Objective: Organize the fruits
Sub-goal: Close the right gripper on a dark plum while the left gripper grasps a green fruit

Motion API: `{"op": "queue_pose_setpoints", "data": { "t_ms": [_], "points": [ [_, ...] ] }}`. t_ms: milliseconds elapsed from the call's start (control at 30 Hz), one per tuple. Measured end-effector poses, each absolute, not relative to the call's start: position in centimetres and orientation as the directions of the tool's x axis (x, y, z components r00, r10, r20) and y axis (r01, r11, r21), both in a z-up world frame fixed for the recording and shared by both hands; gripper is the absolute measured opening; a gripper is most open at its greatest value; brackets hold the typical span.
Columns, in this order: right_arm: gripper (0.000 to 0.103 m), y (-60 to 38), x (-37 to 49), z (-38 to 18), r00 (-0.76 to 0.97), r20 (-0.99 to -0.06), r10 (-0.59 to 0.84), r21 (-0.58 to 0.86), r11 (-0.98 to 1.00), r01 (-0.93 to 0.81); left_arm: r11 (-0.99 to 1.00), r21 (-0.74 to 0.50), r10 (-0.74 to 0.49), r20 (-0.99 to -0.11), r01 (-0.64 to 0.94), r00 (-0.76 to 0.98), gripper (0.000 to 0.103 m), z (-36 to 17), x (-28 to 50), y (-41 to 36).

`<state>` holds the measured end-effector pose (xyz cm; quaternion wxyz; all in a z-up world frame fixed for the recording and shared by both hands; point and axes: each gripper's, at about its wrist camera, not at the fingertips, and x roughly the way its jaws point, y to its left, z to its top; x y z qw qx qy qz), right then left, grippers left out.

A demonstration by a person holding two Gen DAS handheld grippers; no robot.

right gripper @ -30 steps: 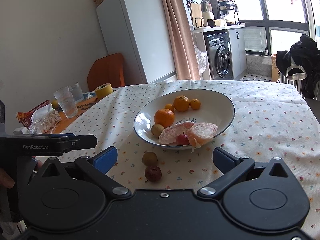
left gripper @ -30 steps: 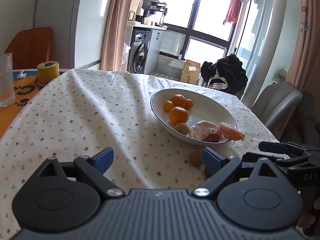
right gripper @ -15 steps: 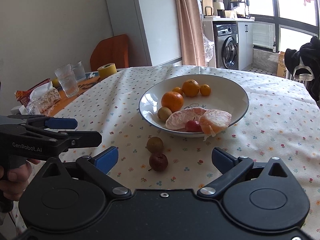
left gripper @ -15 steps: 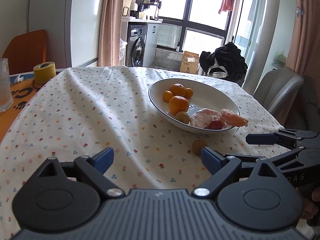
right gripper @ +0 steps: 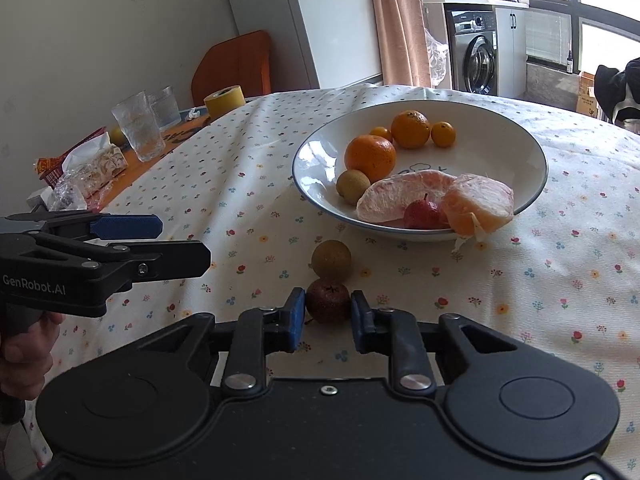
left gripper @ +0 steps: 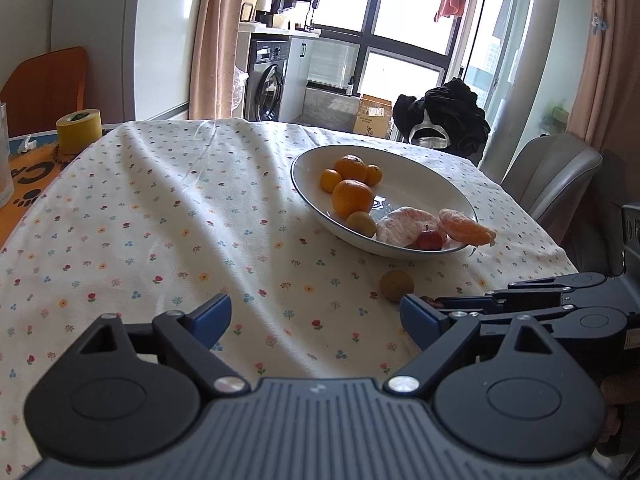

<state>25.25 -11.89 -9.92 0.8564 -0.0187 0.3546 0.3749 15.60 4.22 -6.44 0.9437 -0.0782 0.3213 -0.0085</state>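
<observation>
Item: my right gripper (right gripper: 328,316). Change noted: its jaws stood wide a second ago and have just been closing; they now sit against either side of the dark red fruit (right gripper: 328,301) on the tablecloth (right gripper: 248,184). The pads appear to press its flanks, though the contact line is partly hidden by the fruit's own curve. Meaning for the job: this loose piece looks secured and ready to go up into the bowl.

Item: dark red fruit. Lies on the cloth between my right fingertips, near the front of the bowl (right gripper: 536,152) but outside it.

Item: brown round fruit (right gripper: 331,260). Also loose on the cloth, just beyond the red one and touching or nearly touching it, between my fingers and the bowl's near rim. Not yet collected.

Item: bowl contents. Oranges (right gripper: 371,157), small citrus, peeled pomelo segments (right gripper: 404,196), one small red fruit.

Item: my left gripper (left gripper: 316,316). Jaws wide apart, nothing between them, hovering over bare cloth to the side of the bowl.
</observation>
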Motion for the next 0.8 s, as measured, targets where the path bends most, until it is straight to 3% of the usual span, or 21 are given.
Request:
{"op": "queue_pose_setpoints", "data": {
  "t_ms": [167,367,633,800],
  "points": [
    [0.022,-13.1,25.0,-9.8,0.480,-0.614,0.626,0.236,0.727,-0.645,0.987,-0.159,-0.088,-0.603,-0.012,0.793,0.086,-6.5,16.3,3.3],
    [0.022,-14.8,24.9,-9.4,0.511,-0.607,0.609,0.223,0.747,-0.626,0.983,-0.180,-0.128,-0.613,0.020,0.779,0.066,-6.9,17.6,1.9],
    [0.022,-16.9,25.2,-9.0,0.544,-0.594,0.592,0.224,0.771,-0.596,0.983,-0.180,-0.146,-0.624,0.041,0.768,0.061,-7.2,18.8,0.4],
    [0.022,-18.1,25.5,-8.9,0.561,-0.583,0.588,0.233,0.782,-0.578,0.982,-0.185,-0.153,-0.643,0.041,0.751,0.052,-7.6,19.8,-0.3]
  ]
}}
